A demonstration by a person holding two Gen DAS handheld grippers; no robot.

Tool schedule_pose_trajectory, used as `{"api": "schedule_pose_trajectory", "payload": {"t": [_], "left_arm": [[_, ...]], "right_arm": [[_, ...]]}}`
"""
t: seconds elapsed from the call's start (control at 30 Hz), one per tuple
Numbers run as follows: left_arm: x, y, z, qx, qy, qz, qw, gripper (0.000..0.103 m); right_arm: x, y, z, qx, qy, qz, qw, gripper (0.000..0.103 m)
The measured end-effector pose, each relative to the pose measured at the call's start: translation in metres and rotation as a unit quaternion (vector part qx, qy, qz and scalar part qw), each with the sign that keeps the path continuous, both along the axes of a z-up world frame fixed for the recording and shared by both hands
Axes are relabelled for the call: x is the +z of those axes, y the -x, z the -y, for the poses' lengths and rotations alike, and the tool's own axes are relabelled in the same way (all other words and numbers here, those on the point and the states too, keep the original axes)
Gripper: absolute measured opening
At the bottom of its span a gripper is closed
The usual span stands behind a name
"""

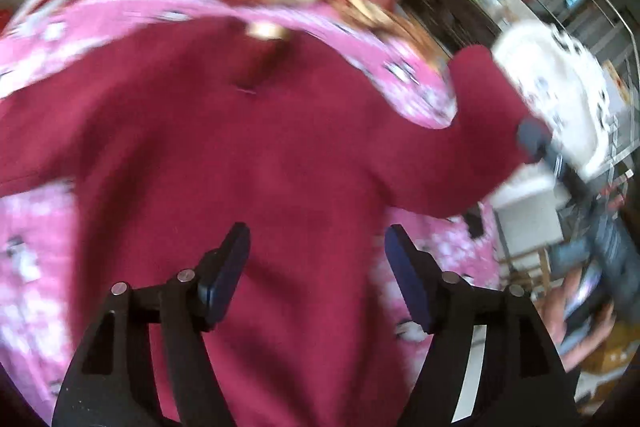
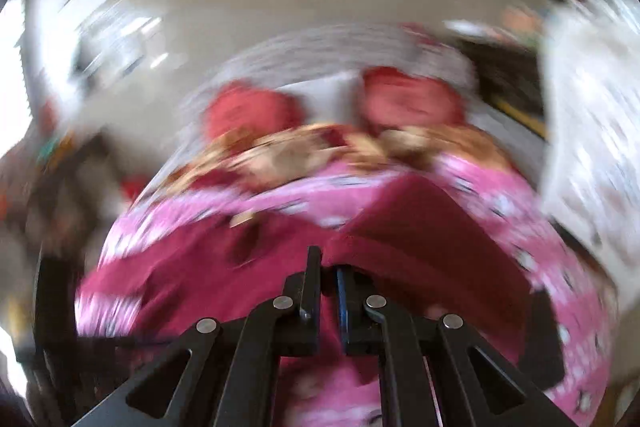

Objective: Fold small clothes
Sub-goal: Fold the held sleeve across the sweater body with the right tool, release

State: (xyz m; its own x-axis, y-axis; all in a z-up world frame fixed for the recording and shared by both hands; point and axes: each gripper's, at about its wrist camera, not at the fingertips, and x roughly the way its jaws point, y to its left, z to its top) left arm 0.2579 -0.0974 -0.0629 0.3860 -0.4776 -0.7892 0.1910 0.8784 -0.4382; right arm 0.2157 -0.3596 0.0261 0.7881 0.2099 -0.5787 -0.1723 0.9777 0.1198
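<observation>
With its sleeve (image 1: pixel 472 131) out rightward, maroon top (image 1: pixel 256 163), collar far-side.

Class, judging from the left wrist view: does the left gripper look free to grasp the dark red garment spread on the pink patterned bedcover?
Probably yes. The left gripper is open just above the dark red garment, with nothing between them.

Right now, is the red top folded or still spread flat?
Mostly spread. The top lies flat on the pink sheet; only one sleeve is lifted, pinched in the right claw.
</observation>
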Motion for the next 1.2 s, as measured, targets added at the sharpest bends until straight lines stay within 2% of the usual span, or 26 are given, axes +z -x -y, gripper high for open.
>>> {"api": "schedule_pose_trajectory", "payload": {"t": [0.1,0.17,0.23,0.3,0.37,0.4,0.47,0.53,0.63,0.7,0.73,0.77,0.8,0.83,0.87,0.9,0.97,1.0,1.07,1.1,1.17,1.2], "left_arm": [[-0.004,0.008,-0.049,0.041,-0.002,-0.006,0.9991,0.070],[-0.017,0.011,-0.070,0.068,-0.003,-0.019,0.9975,0.070],[-0.037,0.016,-0.091,0.087,0.016,-0.045,0.9951,0.070],[-0.050,0.016,-0.105,0.092,0.021,-0.066,0.9933,0.070],[-0.060,0.018,-0.108,0.089,0.022,-0.076,0.9929,0.070],[-0.063,0.018,-0.107,0.089,0.022,-0.081,0.9925,0.070],[-0.065,0.016,-0.102,0.085,0.039,-0.086,0.9919,0.070],[-0.062,0.014,-0.100,0.077,0.053,-0.080,0.9924,0.070],[-0.051,0.000,-0.076,0.060,0.049,-0.064,0.9950,0.070],[-0.045,-0.016,-0.050,0.060,0.021,-0.065,0.9959,0.072],[-0.047,-0.024,-0.039,0.061,-0.002,-0.072,0.9956,0.073],[-0.053,-0.037,-0.017,0.062,-0.038,-0.084,0.9939,0.073],[-0.058,-0.044,-0.003,0.052,-0.048,-0.086,0.9938,0.073],[-0.064,-0.049,0.014,0.031,-0.054,-0.084,0.9945,0.073],[-0.069,-0.054,0.030,0.011,-0.071,-0.079,0.9943,0.072],[-0.073,-0.055,0.039,0.001,-0.084,-0.076,0.9936,0.068],[-0.085,-0.059,0.050,-0.007,-0.122,-0.076,0.9896,0.047],[-0.089,-0.060,0.048,0.000,-0.132,-0.079,0.9881,0.030],[-0.084,-0.059,0.033,0.016,-0.115,-0.081,0.9899,0.017],[-0.076,-0.054,0.025,0.019,-0.109,-0.074,0.9911,0.006],[-0.051,-0.033,0.005,0.021,-0.085,-0.041,0.9953,0.006],[-0.038,-0.015,-0.010,0.022,-0.061,-0.025,0.9976,0.006]], "right_arm": [[-0.022,0.025,-0.086,0.094,0.060,-0.009,0.994,0.006],[-0.055,0.041,-0.134,0.147,0.091,-0.040,0.984,0.006],[-0.093,0.047,-0.162,0.174,0.095,-0.084,0.977,0.006],[-0.132,0.052,-0.186,0.187,0.101,-0.144,0.967,0.011],[-0.153,0.063,-0.202,0.173,0.134,-0.178,0.959,0.031],[-0.155,0.068,-0.202,0.170,0.136,-0.183,0.959,0.038],[-0.143,0.079,-0.190,0.154,0.107,-0.190,0.964,0.074],[-0.123,0.084,-0.166,0.141,0.052,-0.188,0.971,0.083],[-0.102,0.083,-0.117,0.106,-0.062,-0.188,0.974,0.083],[-0.103,0.064,-0.076,0.040,-0.127,-0.199,0.971,0.083],[-0.110,0.052,-0.057,0.002,-0.152,-0.209,0.966,0.084],[-0.122,0.036,-0.030,-0.041,-0.187,-0.225,0.955,0.082],[-0.131,0.025,-0.015,-0.065,-0.215,-0.237,0.945,0.078],[-0.141,0.012,-0.001,-0.082,-0.241,-0.248,0.935,0.067],[-0.152,0.000,0.011,-0.101,-0.267,-0.259,0.923,0.062],[-0.161,-0.010,0.020,-0.117,-0.291,-0.269,0.911,0.062],[-0.172,-0.026,0.026,-0.124,-0.323,-0.276,0.897,0.057],[-0.173,-0.031,0.025,-0.122,-0.329,-0.276,0.895,0.055],[-0.173,-0.037,0.024,-0.127,-0.313,-0.277,0.899,0.034],[-0.173,-0.041,0.022,-0.121,-0.309,-0.278,0.901,0.030],[-0.169,-0.047,0.028,-0.114,-0.303,-0.279,0.904,0.015],[-0.166,-0.049,0.028,-0.106,-0.304,-0.275,0.906,0.013]]}}
